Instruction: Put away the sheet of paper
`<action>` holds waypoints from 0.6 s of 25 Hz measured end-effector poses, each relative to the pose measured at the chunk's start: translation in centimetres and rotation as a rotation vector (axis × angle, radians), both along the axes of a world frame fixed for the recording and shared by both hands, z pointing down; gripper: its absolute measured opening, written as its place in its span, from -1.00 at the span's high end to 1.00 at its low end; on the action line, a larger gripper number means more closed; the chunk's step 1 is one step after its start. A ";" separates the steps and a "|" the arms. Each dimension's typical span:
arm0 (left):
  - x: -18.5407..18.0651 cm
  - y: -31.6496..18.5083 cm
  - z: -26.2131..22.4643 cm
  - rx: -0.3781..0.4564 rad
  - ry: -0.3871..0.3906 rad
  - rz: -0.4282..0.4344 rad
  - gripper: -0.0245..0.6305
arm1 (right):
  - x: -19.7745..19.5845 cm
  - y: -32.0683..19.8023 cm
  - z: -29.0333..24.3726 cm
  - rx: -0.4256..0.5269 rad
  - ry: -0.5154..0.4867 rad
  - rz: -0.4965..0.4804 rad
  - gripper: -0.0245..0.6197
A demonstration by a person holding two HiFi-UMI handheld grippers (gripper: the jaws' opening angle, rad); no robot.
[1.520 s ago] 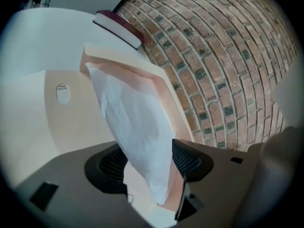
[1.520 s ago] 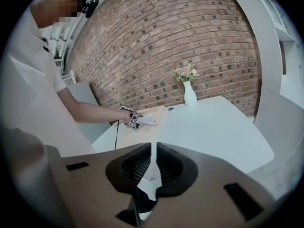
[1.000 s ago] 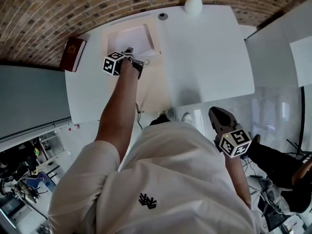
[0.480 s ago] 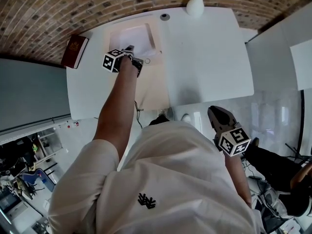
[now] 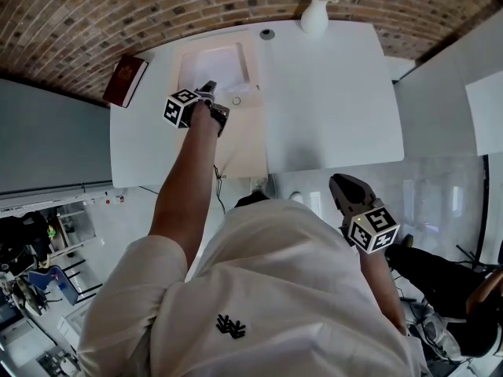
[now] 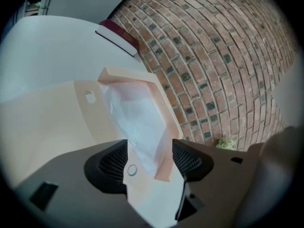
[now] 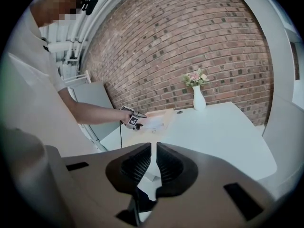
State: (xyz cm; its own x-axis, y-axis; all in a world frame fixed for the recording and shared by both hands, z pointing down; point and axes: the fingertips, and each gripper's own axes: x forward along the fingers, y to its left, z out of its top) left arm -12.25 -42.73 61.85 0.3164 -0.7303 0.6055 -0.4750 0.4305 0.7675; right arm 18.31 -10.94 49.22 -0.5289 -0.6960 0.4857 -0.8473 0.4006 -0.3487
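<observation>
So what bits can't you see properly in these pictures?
- Sheet of paper: partly tucked inside the peach folder, left gripper view.
- Red book: cover emblem too small, head view.
- Small round thing by the vase: too small to name, head view.
- Left claw: whether it touches the folder, neither view tells.

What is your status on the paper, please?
Left tongs open over folder corner. Right tongs shut, empty, at the side. Paper lies in folder. Nothing blocking.
</observation>
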 end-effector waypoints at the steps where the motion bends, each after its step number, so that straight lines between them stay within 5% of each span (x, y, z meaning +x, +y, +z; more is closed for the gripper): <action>1: 0.2 0.6 -0.5 0.012 0.002 0.005 0.06 | 0.2 0.2 -0.1 0.004 -0.001 -0.009 0.75; 15: 2.9 12.2 -6.1 0.157 -0.008 0.094 0.07 | 2.2 6.1 -0.9 0.045 -0.002 -0.133 0.76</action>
